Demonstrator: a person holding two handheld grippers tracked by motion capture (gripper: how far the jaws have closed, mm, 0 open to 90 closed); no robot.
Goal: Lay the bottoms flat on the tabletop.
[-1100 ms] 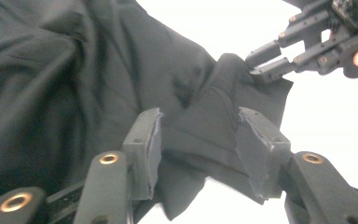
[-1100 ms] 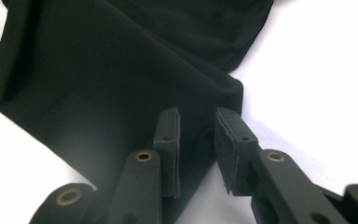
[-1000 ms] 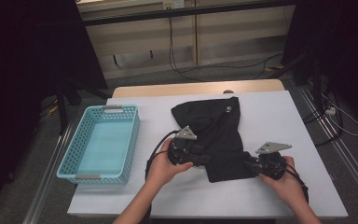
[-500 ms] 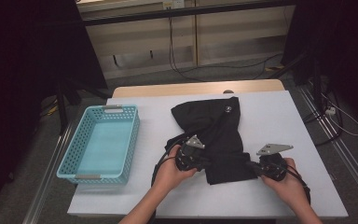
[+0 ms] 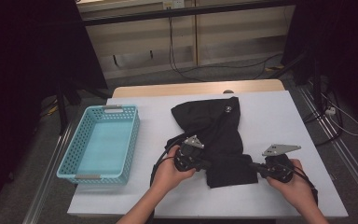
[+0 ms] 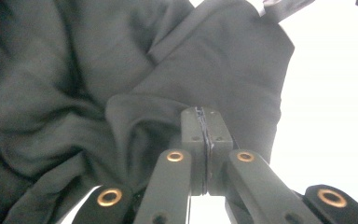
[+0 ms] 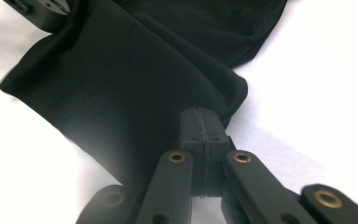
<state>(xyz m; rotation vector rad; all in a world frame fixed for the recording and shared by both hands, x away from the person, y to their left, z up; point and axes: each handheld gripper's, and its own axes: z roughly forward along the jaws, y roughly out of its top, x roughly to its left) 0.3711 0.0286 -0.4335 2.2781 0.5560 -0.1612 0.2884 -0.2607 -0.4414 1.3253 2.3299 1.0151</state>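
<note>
L gripper (image 6: 204,122) & R gripper (image 7: 200,122) both clamped on near hem of crumpled black cloth garment (image 5: 219,135); thin bite, fabric cd slip out if pulled apart.

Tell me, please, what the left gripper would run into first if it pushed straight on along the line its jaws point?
Most likely the black garment itself: the left gripper has its jaws closed at a fold, with bunched cloth straight ahead. In the high view it points toward the right gripper, but cloth comes first.
</note>
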